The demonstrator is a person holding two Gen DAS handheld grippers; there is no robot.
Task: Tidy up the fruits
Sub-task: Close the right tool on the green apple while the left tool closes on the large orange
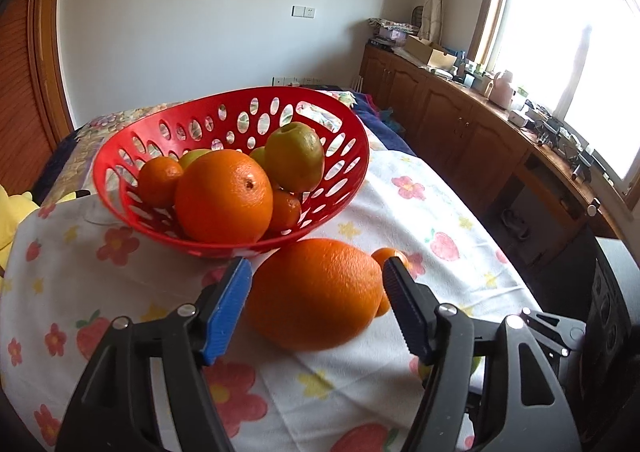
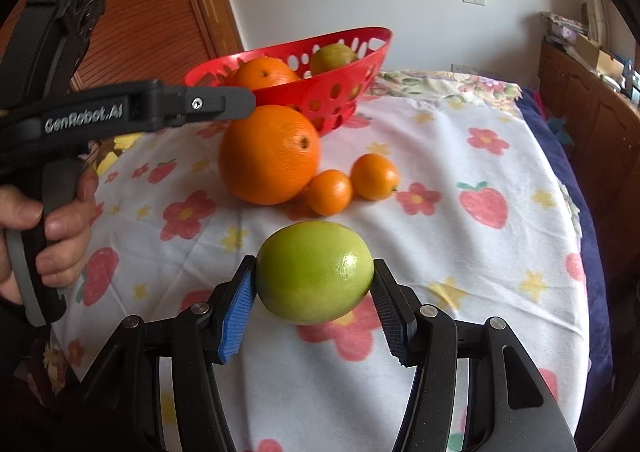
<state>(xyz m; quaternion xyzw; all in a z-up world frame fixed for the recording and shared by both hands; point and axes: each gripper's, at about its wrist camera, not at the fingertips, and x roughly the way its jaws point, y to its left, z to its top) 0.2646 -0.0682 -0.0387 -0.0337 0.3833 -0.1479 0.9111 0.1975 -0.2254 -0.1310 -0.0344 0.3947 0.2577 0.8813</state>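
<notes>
Smooth, glossy green fruit (image 2: 315,272), yellow-tinged

Spread over the bench: a white cloth (image 1: 400,188) printed with flowers and strawberries. Beyond the cloth, a white wall with a switch plate (image 1: 303,11). Right of the cloth, wooden cabinets (image 1: 448,120) cluttered on top, under a bright window (image 1: 560,32). Left of the cloth, a wooden door (image 2: 140,12).
</notes>
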